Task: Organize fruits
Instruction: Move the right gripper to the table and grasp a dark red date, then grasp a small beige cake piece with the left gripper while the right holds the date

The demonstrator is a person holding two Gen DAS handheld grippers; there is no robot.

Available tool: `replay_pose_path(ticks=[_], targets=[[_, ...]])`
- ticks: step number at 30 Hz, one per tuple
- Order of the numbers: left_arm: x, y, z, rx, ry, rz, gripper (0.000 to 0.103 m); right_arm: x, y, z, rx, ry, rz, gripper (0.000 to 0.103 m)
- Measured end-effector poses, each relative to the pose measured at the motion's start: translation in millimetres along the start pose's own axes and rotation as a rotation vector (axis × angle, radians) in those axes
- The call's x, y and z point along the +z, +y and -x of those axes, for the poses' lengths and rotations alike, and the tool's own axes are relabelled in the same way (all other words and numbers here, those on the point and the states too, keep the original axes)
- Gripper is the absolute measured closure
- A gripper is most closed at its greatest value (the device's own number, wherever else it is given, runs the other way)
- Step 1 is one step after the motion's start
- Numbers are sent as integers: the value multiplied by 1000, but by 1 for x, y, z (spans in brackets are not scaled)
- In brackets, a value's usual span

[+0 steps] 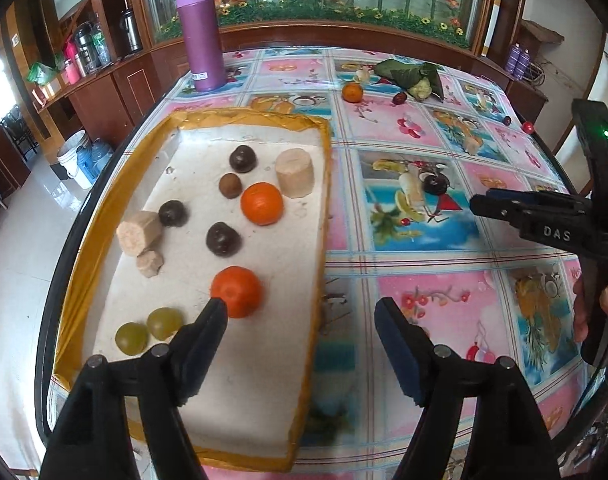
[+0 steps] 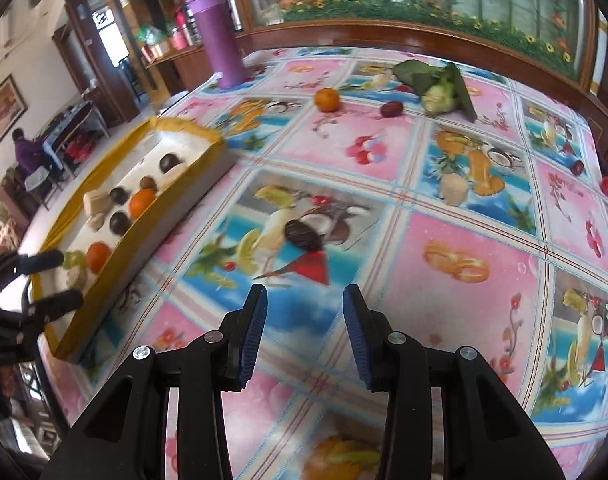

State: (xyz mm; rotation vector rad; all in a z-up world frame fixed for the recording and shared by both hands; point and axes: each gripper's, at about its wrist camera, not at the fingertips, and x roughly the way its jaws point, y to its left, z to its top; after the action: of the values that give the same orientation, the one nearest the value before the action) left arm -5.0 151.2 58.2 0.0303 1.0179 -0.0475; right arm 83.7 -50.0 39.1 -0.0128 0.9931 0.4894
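- "DAS" in pale raised letters stands on the black body of the right gripper [image 1: 480, 205], seen from the left wrist view.
- The purple bottle [image 1: 200, 36] carries a small white label near its base; its print is too small to read.
- Nothing else is legible in either view.

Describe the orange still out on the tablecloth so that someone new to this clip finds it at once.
Start at the tall purple flask at the table's far edge, then look right along the fruit-print tablecloth. The loose orange sits there, left of a dark red date and the leaf-wrapped bundle. It is the only orange outside the yellow-rimmed tray.
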Motion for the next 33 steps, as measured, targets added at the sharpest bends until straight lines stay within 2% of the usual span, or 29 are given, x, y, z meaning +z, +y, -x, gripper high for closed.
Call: replay_pose_path(ticks=[6, 12, 15, 18, 22, 25, 30, 33], targets=[[3, -17, -2, -15, 19, -19, 23, 16, 4, -25, 33, 18, 38, 64], [6, -24, -6, -7, 31, -27, 23, 28, 15, -48, 26, 28, 113, 64], [11, -26, -10, -4, 34, -30, 23, 26, 22, -50, -7, 19, 183, 77], [20, -35, -15, -9, 32, -43, 23, 18, 24, -43, -37, 2, 231, 77], [43, -61, -29, -25, 24, -92, 23, 2, 3, -19, -49, -19, 205, 77], [69, -90, -45, -42, 4, -123, 23, -16, -21, 6, -96, -40, 183, 77], [114, -146, -82, -121, -19, -117, 23, -43, -63, 37, -160, -43, 128, 76], [134, -177, -105, -129, -21, -121, 23, -56, -85, 48, -164, -40, 78, 76]])
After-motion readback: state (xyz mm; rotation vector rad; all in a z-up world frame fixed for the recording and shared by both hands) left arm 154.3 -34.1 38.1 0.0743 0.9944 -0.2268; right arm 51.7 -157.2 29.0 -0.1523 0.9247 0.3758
